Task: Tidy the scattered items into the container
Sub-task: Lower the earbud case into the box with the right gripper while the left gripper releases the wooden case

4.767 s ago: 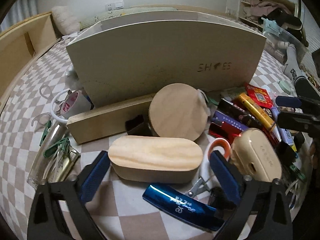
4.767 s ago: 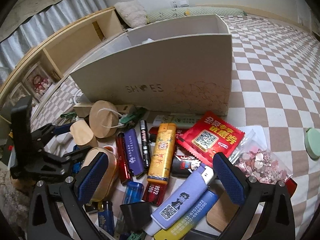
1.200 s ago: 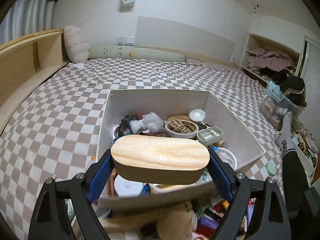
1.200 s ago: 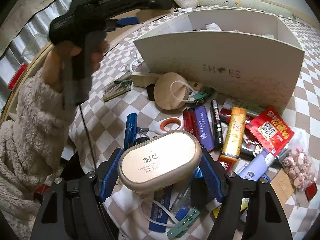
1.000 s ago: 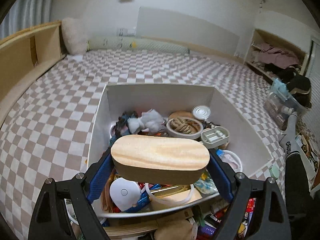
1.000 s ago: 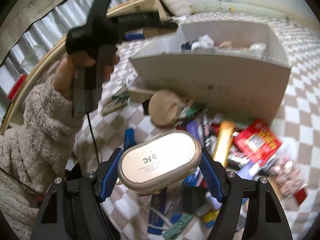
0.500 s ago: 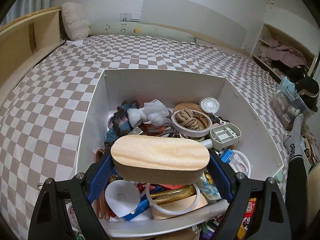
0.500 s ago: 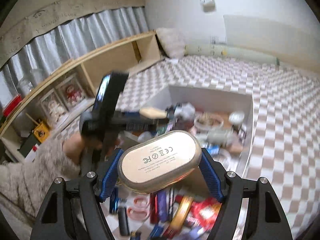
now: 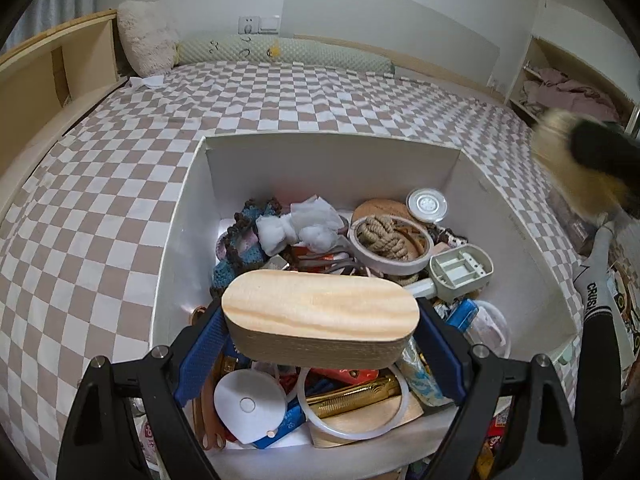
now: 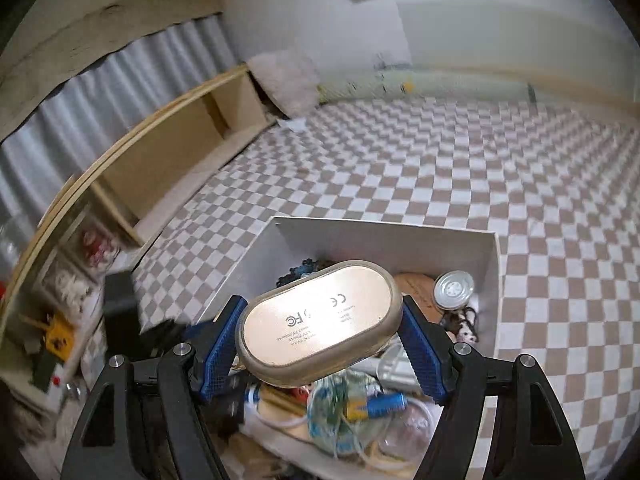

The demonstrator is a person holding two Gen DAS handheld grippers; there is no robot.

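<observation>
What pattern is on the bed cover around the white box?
A brown-and-white checkerboard on the bed cover; clearest in the left wrist view.

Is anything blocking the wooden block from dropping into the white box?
No lid or barrier. The wooden block hangs over the open white box, which is already crowded with clutter directly underneath.

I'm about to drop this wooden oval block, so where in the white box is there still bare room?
In the white box, bare floor shows along the right wall, beyond the grey plastic holder, and a strip at the back wall. Left, centre and front are piled with clutter, under the wooden oval block.
</observation>
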